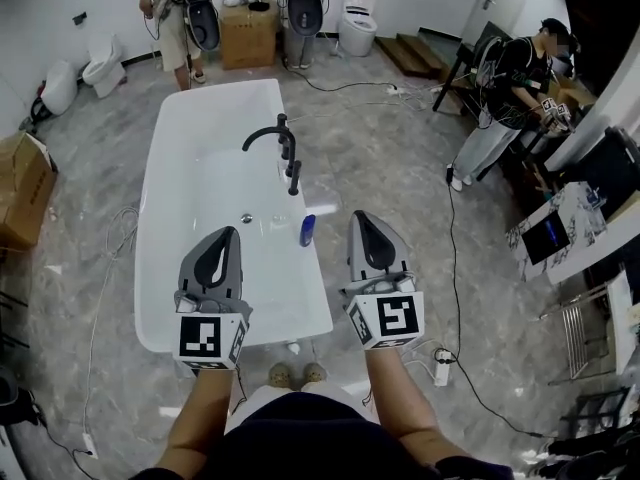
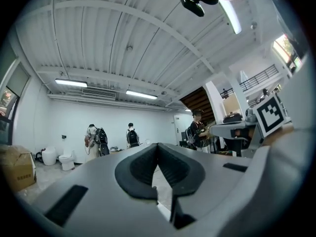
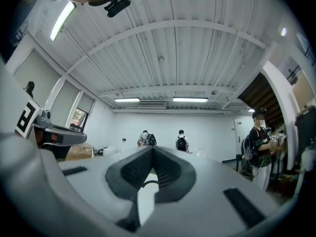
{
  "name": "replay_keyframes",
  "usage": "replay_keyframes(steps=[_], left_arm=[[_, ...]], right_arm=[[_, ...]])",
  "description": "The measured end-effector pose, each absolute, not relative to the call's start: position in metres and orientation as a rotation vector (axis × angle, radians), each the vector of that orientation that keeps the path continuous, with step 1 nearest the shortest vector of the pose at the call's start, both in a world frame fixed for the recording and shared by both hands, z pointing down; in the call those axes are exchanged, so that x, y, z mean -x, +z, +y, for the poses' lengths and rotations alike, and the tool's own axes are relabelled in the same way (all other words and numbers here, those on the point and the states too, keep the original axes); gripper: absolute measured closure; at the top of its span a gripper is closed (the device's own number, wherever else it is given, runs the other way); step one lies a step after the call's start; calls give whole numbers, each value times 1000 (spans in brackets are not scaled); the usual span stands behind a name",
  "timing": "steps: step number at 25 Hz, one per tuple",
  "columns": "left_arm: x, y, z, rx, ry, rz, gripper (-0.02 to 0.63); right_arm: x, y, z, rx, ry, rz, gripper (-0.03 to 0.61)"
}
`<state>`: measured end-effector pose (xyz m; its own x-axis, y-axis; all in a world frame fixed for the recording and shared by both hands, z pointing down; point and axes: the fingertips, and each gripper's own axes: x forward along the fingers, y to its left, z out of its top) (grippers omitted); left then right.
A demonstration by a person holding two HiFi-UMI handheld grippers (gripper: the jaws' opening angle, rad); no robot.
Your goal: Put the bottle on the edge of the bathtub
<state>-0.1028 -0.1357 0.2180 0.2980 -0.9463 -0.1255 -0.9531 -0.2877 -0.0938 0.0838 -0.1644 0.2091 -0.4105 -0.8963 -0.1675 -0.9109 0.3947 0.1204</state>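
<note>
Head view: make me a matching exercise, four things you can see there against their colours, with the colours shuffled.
Things:
1. bottle
2. faucet
3. bathtub
4. cardboard box

Colours:
A. brown
B. white
C. blue
D. black

Pairs: 1-C, 2-D, 3-B, 4-A

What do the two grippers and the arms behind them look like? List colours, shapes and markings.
The left gripper and right gripper are matching grey tapered shells; their jaws carry black ribbed pads. Behind each sits a white cube printed with black square markers. Forearms are unsleeved; the torso clothing is dark.
</note>
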Motion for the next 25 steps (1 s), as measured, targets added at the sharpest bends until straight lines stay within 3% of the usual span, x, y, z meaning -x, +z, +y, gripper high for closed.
replay_keyframes(steps=[10,25], left_arm=[[148,201,-94,2322,51,1826,611],[156,203,-76,2327,62,1810,611]], right_arm=[[-54,199,-121,1632,352,2604,578],[-46,195,-108,1592,353,2605,578]])
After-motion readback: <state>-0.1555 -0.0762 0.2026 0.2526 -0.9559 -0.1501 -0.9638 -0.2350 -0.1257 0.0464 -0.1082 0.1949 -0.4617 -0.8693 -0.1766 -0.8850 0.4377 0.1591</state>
